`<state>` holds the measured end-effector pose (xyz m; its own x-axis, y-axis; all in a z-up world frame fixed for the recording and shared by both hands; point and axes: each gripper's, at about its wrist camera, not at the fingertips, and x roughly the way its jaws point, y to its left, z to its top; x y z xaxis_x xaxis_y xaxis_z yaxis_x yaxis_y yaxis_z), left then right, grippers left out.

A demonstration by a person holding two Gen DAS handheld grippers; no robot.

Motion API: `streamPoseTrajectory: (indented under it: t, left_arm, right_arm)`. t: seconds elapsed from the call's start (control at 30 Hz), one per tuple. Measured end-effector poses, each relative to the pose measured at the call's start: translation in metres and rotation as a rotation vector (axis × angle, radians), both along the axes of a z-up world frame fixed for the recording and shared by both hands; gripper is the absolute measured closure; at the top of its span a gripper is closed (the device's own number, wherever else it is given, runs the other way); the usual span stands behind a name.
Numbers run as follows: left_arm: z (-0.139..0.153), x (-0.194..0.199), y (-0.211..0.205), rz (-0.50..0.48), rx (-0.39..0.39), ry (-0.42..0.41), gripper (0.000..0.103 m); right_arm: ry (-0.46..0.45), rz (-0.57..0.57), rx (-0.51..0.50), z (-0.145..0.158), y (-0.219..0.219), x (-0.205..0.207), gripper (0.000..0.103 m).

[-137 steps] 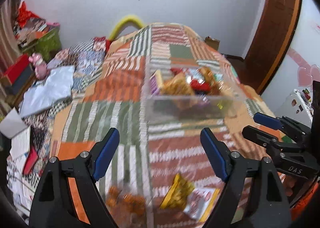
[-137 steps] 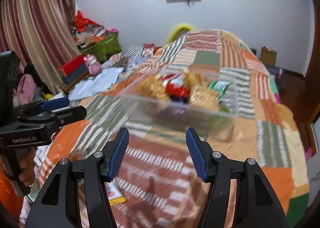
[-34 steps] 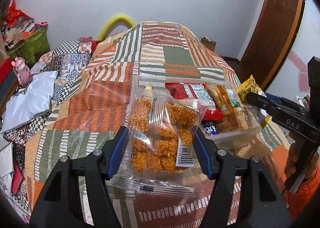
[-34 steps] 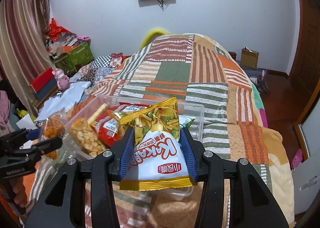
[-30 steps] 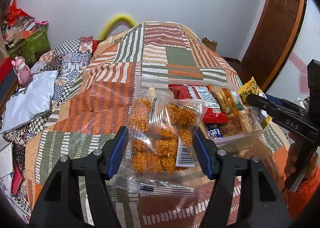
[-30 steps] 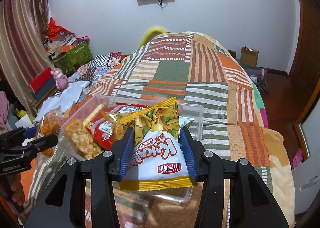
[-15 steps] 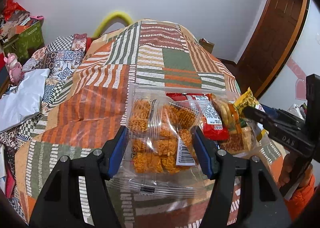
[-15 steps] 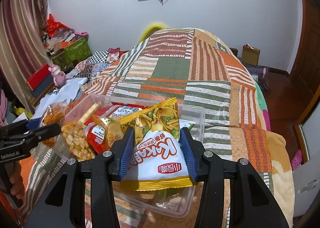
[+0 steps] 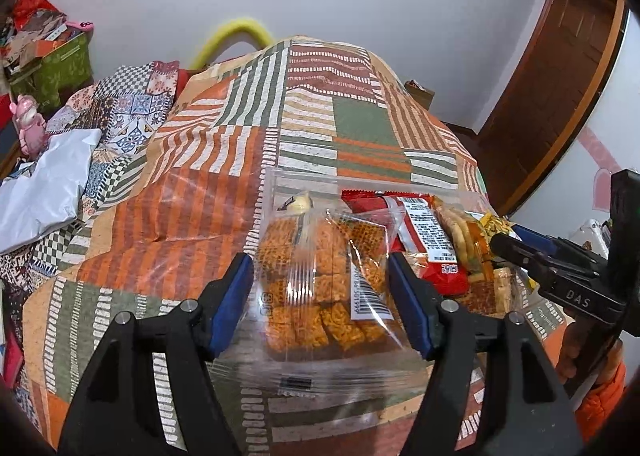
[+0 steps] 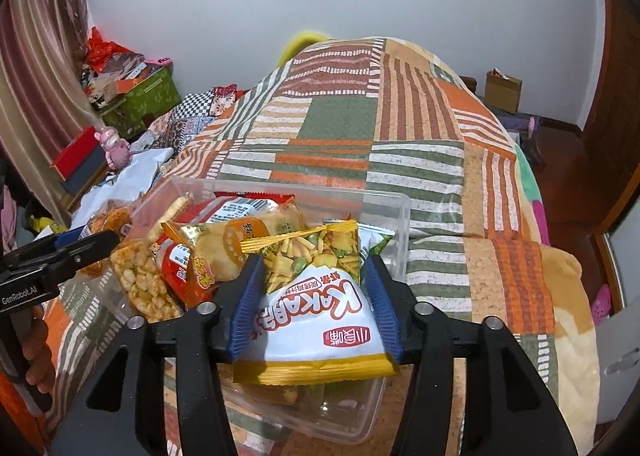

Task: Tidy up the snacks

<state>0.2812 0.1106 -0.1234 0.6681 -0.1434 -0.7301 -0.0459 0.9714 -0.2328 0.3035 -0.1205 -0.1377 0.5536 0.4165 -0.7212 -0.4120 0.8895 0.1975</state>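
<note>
A clear plastic box stands on the patchwork bedspread and holds several snack packets. My left gripper is shut on a clear bag of orange crackers, held over the box's left end. My right gripper is shut on a white and yellow snack bag, held over the box's right part. The box also shows in the left wrist view, with a red packet inside. The right gripper shows at the right of the left wrist view, and the left gripper at the left of the right wrist view.
The patchwork bedspread stretches beyond the box. A white sheet and a pink toy lie to the left. A green box stands by the wall. A wooden door is on the right.
Both grippers, open and empty 4.6 s ago, now hold bags. In the last second both moved forward with their bags over the box.
</note>
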Motion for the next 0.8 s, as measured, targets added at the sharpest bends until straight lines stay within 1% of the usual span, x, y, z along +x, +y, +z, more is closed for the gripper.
streamPoseTrajectory:
  t: [0.03, 0.07, 0.1, 0.17, 0.27, 0.37, 0.6, 0.7, 0.8]
  left_arm:
    - [0.001, 0.000, 0.001, 0.002, -0.002, 0.003, 0.035]
    - [0.002, -0.001, 0.002, 0.005, -0.002, 0.001, 0.034]
    - [0.004, -0.002, 0.002, 0.007, -0.001, -0.003, 0.034]
    - [0.009, -0.006, 0.001, 0.008, 0.004, -0.015, 0.030]
    - [0.017, -0.012, -0.001, 0.002, 0.014, -0.037, 0.027]
    - [0.024, -0.018, -0.003, -0.002, 0.029, -0.052, 0.027]
    - [0.044, -0.040, -0.006, 0.009, 0.033, -0.087, 0.027]
    - [0.058, -0.054, -0.011, 0.019, 0.046, -0.120, 0.027]
    - [0.076, -0.072, -0.018, 0.028, 0.067, -0.171, 0.027]
  right_arm:
    - [0.000, 0.004, 0.003, 0.001, 0.000, -0.001, 0.043]
    - [-0.004, 0.005, 0.000, 0.002, 0.000, -0.003, 0.041]
    - [-0.013, 0.009, -0.010, 0.004, 0.002, -0.006, 0.041]
    - [-0.023, 0.012, -0.022, 0.006, 0.004, -0.008, 0.040]
    - [-0.032, 0.019, -0.019, 0.011, 0.005, -0.012, 0.040]
    - [-0.043, 0.026, -0.009, 0.018, 0.005, -0.017, 0.040]
    - [-0.083, 0.043, 0.014, 0.037, 0.005, -0.036, 0.040]
    - [-0.108, 0.045, 0.033, 0.050, 0.002, -0.047, 0.040]
    - [-0.140, 0.047, 0.057, 0.066, -0.004, -0.064, 0.040]
